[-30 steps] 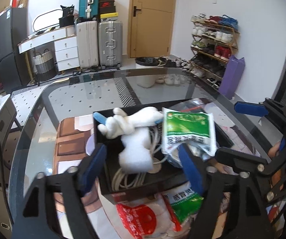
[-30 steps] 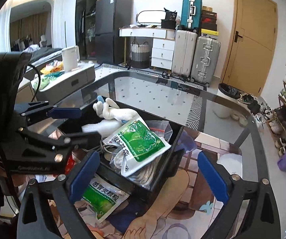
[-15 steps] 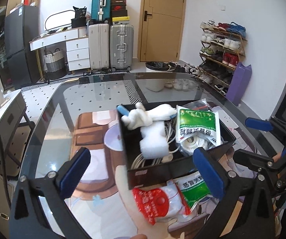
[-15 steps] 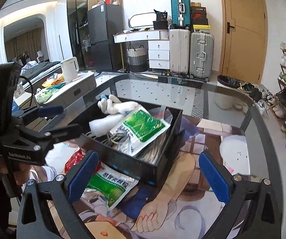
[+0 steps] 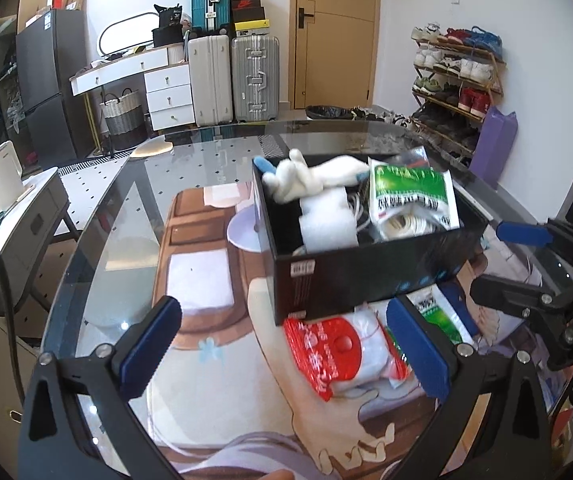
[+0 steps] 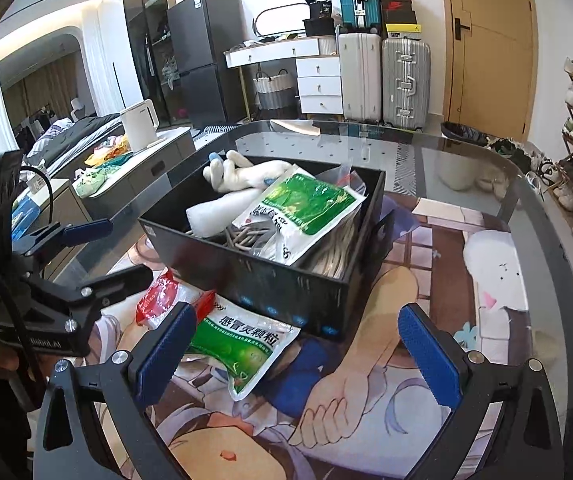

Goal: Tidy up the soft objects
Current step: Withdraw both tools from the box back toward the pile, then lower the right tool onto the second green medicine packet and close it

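A black box (image 5: 350,276) (image 6: 286,284) stands on the glass table. It holds a white plush toy (image 5: 310,178) (image 6: 242,174), a white foam block (image 5: 326,224), coiled cables and a green-and-white packet (image 5: 410,196) (image 6: 306,208). In front of the box lie a red-and-white packet (image 5: 338,356) (image 6: 158,300) and a green packet (image 6: 242,348) (image 5: 438,320). My left gripper (image 5: 286,348) is open and empty, hovering before the box. My right gripper (image 6: 294,352) is open and empty above the green packet.
A printed mat (image 5: 206,280) covers the table (image 6: 486,168) under the box. Suitcases (image 5: 232,76), a white drawer unit and a door stand behind. A shoe rack (image 5: 454,76) is at the right, a side cabinet with a kettle (image 6: 138,124) at the left.
Both grippers have drawn back from the box toward me and stand wide open. The green-and-white packet and plush toy stay in the box.
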`<state>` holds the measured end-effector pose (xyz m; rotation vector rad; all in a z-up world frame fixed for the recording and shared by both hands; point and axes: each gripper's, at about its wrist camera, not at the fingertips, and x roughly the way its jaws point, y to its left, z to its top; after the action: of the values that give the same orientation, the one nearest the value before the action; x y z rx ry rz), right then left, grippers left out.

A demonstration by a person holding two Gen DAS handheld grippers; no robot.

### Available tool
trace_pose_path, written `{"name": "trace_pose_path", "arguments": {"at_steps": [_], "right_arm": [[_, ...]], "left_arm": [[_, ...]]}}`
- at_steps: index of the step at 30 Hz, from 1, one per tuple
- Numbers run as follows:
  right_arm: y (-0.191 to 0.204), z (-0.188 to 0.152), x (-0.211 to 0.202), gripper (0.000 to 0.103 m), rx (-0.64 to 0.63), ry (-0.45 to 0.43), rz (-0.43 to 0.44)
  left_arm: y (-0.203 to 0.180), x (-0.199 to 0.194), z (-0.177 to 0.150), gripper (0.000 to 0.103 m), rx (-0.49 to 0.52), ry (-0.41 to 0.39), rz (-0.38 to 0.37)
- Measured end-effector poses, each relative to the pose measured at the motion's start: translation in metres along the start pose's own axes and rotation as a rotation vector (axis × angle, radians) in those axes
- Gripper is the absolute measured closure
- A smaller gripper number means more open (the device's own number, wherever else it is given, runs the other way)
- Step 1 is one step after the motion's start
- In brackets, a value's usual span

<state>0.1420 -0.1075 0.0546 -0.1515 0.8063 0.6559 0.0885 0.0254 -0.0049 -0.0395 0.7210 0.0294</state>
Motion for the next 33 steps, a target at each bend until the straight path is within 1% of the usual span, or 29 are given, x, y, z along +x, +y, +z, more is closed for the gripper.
{"name": "trace_pose_path", "arguments": {"at_steps": [12, 21, 26, 33], "right_arm": [[-0.003, -0.009, 0.013, 0.001, 0.008, 0.060, -0.009], [0.001, -0.013, 0.028, 0.001, 0.011, 0.119, 0.001], [0.008, -0.019, 0.040, 0.001, 0.009, 0.161, -0.009], [0.010, -0.021, 0.046, 0.001, 0.011, 0.177, 0.002]], "left_arm": [[0.003, 0.007, -0.018, 0.000, -0.022, 0.038, -0.002], [0.005, 0.007, -0.022, 0.000, -0.021, 0.042, -0.022], [0.006, 0.007, -0.023, 0.000, -0.033, 0.045, -0.031], [0.006, 0.008, -0.023, 0.000, -0.033, 0.052, -0.044]]}}
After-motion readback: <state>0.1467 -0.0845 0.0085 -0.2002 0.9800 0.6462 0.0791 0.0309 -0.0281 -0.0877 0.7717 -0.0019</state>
